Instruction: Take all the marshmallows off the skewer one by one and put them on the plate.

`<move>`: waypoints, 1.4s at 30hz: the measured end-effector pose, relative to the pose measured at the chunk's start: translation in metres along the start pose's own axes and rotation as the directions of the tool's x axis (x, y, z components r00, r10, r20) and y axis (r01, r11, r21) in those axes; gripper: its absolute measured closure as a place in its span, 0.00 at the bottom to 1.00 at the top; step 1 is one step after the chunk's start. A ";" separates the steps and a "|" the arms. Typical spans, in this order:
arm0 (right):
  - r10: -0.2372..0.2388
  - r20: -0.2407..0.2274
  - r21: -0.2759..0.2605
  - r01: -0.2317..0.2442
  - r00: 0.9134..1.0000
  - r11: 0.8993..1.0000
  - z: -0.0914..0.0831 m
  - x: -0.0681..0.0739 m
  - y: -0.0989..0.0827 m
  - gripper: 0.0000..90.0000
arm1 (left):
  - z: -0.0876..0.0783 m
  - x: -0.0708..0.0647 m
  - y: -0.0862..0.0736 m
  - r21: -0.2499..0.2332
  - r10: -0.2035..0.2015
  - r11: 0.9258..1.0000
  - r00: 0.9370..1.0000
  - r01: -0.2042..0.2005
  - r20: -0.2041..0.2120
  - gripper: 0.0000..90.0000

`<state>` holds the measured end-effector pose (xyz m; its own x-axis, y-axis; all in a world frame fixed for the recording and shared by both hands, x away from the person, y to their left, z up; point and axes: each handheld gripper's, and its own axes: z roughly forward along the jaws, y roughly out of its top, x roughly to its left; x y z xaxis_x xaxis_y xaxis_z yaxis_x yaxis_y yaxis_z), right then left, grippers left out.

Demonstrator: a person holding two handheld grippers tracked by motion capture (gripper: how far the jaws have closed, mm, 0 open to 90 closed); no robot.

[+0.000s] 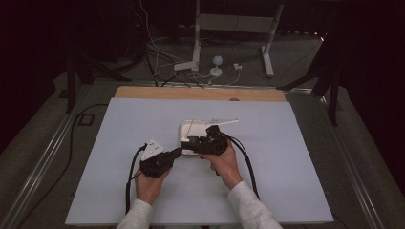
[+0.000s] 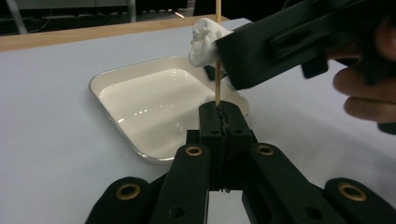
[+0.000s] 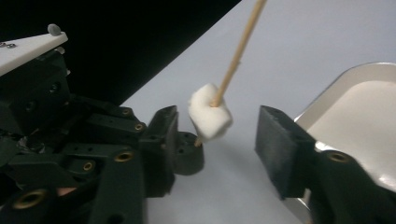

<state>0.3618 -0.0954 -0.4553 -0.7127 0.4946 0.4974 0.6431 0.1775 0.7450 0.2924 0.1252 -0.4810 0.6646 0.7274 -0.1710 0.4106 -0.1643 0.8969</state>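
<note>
My left gripper (image 2: 221, 116) is shut on the lower end of a thin wooden skewer (image 2: 217, 79), which stands nearly upright. A white marshmallow (image 3: 210, 116) is speared on the skewer a little above those jaws. My right gripper (image 3: 219, 144) is open, one jaw on each side of the marshmallow, with a gap showing on the right side. In the high view the left gripper (image 1: 179, 152) and the right gripper (image 1: 189, 143) meet at the near edge of a shallow white tray (image 1: 184, 128). The tray (image 2: 116, 74) holds nothing.
The tray sits mid-table on a pale blue mat (image 1: 119, 143) over a wooden table (image 1: 143, 92). Cables trail from both grippers toward the near edge. Beyond the table stand a white frame (image 1: 267, 47) and loose cables on the floor.
</note>
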 end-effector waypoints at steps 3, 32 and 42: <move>0.015 -0.013 0.006 -0.015 1.000 1.000 0.003 0.000 -0.001 0.69 | 0.000 0.000 0.001 -0.002 0.001 1.000 1.000 -0.001 0.008 1.00; 0.030 -0.017 -0.039 -0.031 0.999 0.999 -0.003 0.003 0.002 0.88 | -0.001 -0.001 0.000 -0.012 0.029 1.000 0.999 -0.029 0.022 1.00; 0.052 -0.013 -0.067 -0.053 0.999 0.996 -0.011 0.001 0.008 0.88 | -0.001 -0.001 -0.002 0.005 0.059 0.998 0.998 -0.059 0.018 1.00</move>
<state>0.3635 -0.1028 -0.4443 -0.6820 0.4920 0.5411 0.6593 0.0934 0.7460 0.2901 0.1251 -0.4820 0.6985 0.7046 -0.1249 0.3735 -0.2101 0.9035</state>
